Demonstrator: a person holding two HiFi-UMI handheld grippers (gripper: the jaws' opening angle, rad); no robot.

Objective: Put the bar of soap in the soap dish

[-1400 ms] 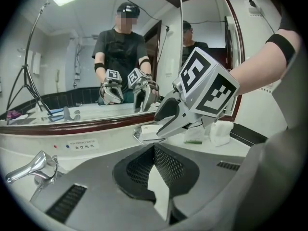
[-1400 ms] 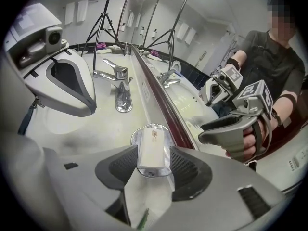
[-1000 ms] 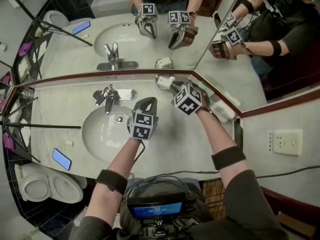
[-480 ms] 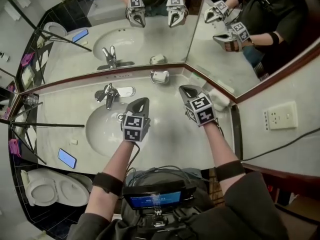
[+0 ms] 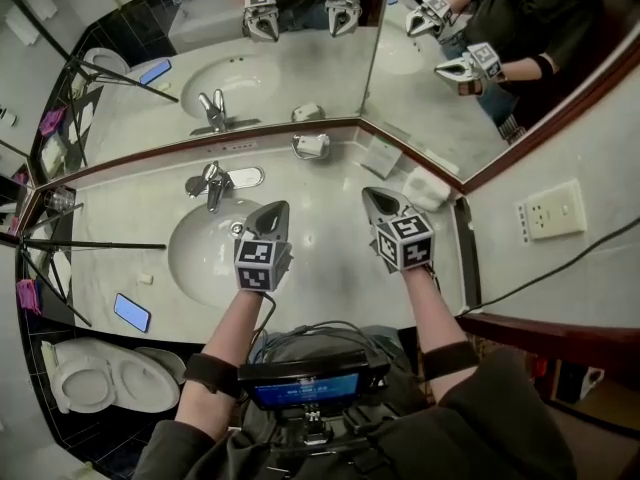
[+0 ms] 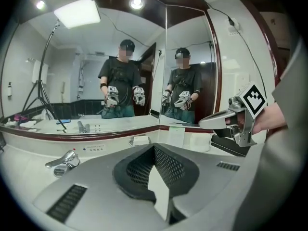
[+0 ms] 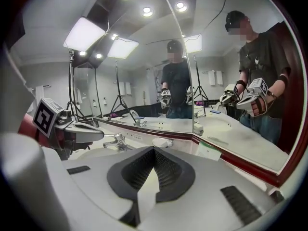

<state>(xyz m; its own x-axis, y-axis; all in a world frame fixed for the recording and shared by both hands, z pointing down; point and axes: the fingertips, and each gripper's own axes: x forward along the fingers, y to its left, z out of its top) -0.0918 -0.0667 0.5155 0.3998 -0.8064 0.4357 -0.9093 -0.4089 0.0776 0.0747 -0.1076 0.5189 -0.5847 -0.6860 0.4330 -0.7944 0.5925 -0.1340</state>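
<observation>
The soap dish (image 5: 312,146) stands on the counter against the mirror, with a pale bar of soap (image 5: 316,144) lying in it. The dish also shows in the left gripper view (image 6: 139,140) and in the right gripper view (image 7: 162,142). My left gripper (image 5: 275,208) hovers over the sink's right rim, shut and empty. My right gripper (image 5: 372,196) hangs over the counter a little in front of the dish and to its right, shut with nothing in it. Both point toward the mirror, well apart from the dish.
A chrome faucet (image 5: 212,186) stands behind the oval sink (image 5: 200,258). A white folded item (image 5: 425,188) and a paper card (image 5: 380,156) lie by the mirror corner. A phone (image 5: 131,313) rests at the counter's left front, beside tripod legs (image 5: 90,245).
The right gripper has left the soap dish, rolled upright, shut its jaws and drawn back toward me. The left gripper has also pulled back from the mirror.
</observation>
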